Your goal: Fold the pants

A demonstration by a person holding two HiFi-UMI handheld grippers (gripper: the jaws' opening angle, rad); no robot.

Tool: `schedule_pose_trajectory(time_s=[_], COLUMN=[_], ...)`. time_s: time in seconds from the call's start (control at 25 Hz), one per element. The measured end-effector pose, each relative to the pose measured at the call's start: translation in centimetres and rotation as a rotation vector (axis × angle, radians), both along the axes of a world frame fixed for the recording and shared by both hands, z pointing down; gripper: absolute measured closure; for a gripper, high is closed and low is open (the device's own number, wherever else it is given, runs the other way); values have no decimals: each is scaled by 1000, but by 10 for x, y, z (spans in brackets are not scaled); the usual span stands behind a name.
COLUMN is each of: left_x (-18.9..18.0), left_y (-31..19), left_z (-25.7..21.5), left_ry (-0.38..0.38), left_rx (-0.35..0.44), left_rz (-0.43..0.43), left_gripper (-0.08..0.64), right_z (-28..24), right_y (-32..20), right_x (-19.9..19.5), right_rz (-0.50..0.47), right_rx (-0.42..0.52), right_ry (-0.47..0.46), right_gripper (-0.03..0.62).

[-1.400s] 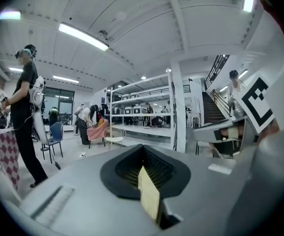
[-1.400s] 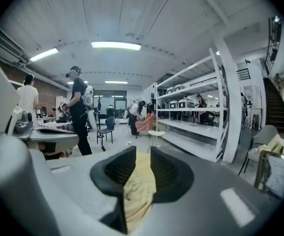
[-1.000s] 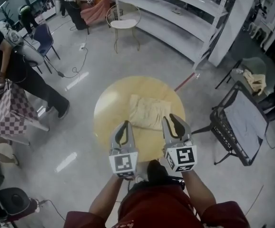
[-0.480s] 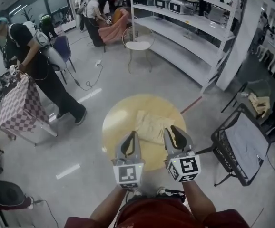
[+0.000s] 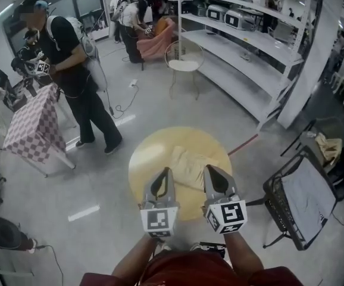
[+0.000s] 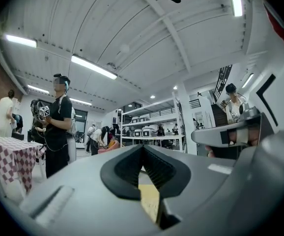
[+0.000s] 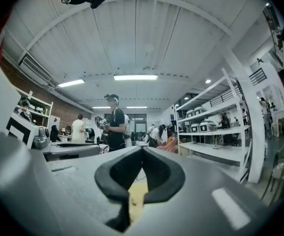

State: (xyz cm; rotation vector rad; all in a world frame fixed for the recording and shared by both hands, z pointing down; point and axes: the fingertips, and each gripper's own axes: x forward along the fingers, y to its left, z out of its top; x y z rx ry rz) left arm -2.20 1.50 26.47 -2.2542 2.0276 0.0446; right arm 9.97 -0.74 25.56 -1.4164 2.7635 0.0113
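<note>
Pale-yellow folded pants (image 5: 191, 165) on round yellow table (image 5: 142, 159) | just far of both tips, nearer right gripper (image 5: 212, 174) | left gripper (image 5: 163, 176) jaws together, empty | right's just closed, empty

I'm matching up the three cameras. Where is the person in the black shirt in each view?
Head view: person in the black shirt, upper left.
Left gripper view: left side.
Right gripper view: just left of centre.
Shared landmark: white shelving, right of that person everywhere.
</note>
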Motion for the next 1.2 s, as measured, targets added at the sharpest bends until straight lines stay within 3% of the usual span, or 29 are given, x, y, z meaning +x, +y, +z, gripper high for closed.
schedule_pose_trajectory(time_s=[0.36,0.92,1.2], left_x=[13,28,43], left_y=[1,4,-9], left_z=[-1,9,5], left_ry=[41,59,33], left_rx=[11,-38,-7], left_rz=[-15,46,93], left_gripper=[552,552,554], right_z=[3,9,8], right_y=[5,7,-2], right_x=[8,29,43], right_rz=[-10,41,81], right_rx=[3,-17,11], right_ry=[7,9,18], right_gripper=[592,592,592])
